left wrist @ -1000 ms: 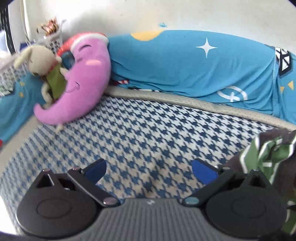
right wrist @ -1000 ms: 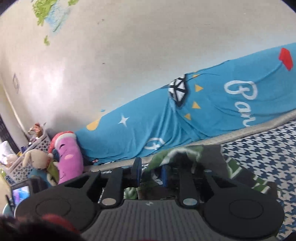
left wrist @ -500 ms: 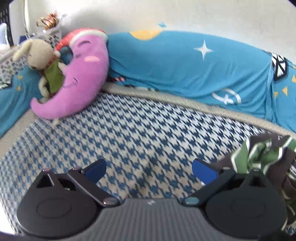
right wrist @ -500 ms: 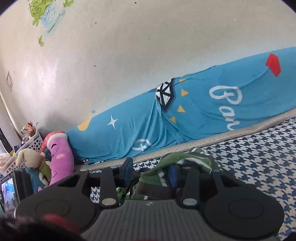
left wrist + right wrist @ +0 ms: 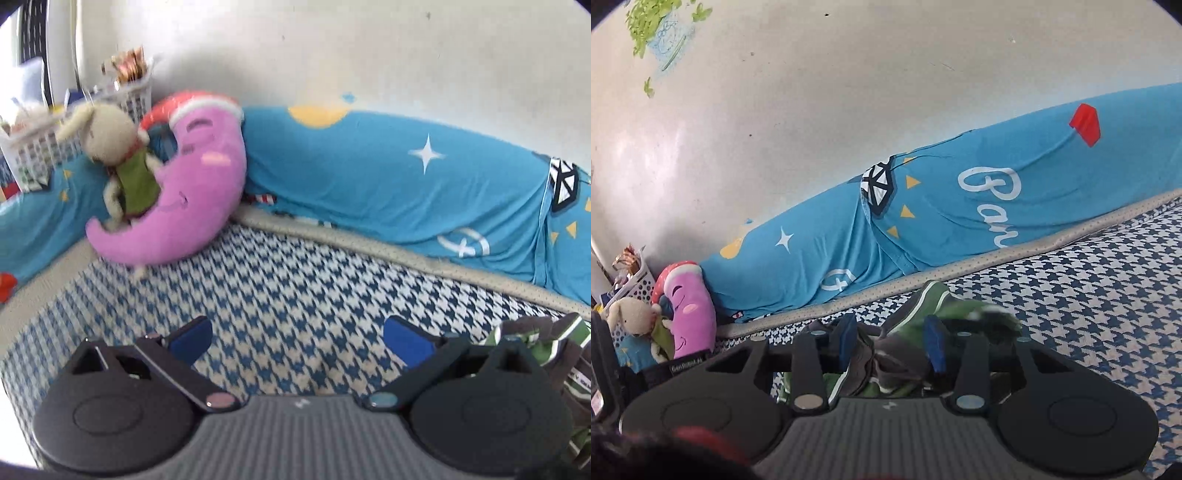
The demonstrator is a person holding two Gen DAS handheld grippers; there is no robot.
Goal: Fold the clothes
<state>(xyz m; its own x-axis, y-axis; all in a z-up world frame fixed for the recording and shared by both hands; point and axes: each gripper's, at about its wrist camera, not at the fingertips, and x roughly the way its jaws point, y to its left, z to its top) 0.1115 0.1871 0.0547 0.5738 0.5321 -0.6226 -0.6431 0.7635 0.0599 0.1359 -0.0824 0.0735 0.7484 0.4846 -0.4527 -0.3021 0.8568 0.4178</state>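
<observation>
Mostly hidden, the green-and-brown striped garment lies bunched on the houndstooth bed cover, its lower folds cut off behind the right claw. That claw's jaws have just been opening; cloth sits between the blue pads, though whether they still press it is hard to make out. Off to the side, the left claw stands released over bare cover, the garment only a sliver at its right edge. Beyond lie a blue quilt, a purple moon pillow and a blurred plush rabbit.
</observation>
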